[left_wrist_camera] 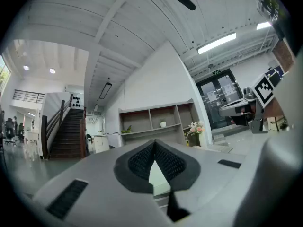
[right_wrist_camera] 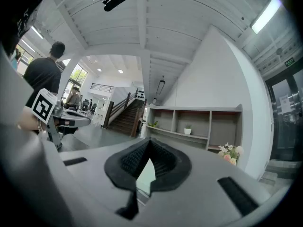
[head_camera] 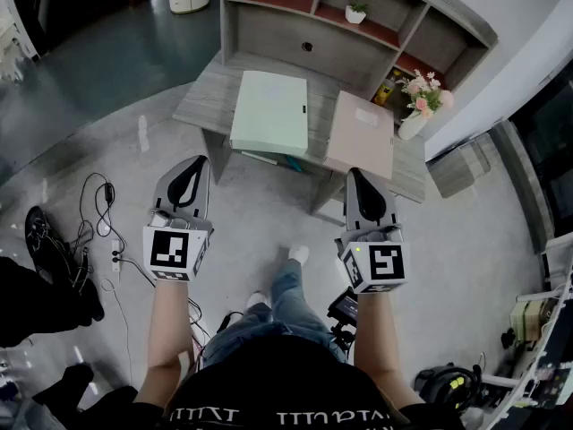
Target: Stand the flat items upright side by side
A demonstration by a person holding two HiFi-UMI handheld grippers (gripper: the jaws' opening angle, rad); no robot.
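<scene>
Desk (head_camera: 199,106) with green board (head_camera: 269,110) and pink board (head_camera: 361,133) flat on top, side by side.
Probably light, stiff, slick: pinch at the near edge overhanging the desk. Short of the desk, left gripper (head_camera: 199,162) and right gripper (head_camera: 354,174), jaws together, empty.

Open air lies between the left gripper (head_camera: 200,162), the right gripper (head_camera: 354,175) and the desk (head_camera: 199,106), so both can go straight in. A green folder (head_camera: 269,110) and a pink folder (head_camera: 361,134) lie flat and cover much of the top, with a thin gap between them. Behind them the shelf unit (head_camera: 269,36) blocks the way. A vase of flowers (head_camera: 419,110) stands just beside the pink folder's right edge. Bare desk shows left of the green folder.
</scene>
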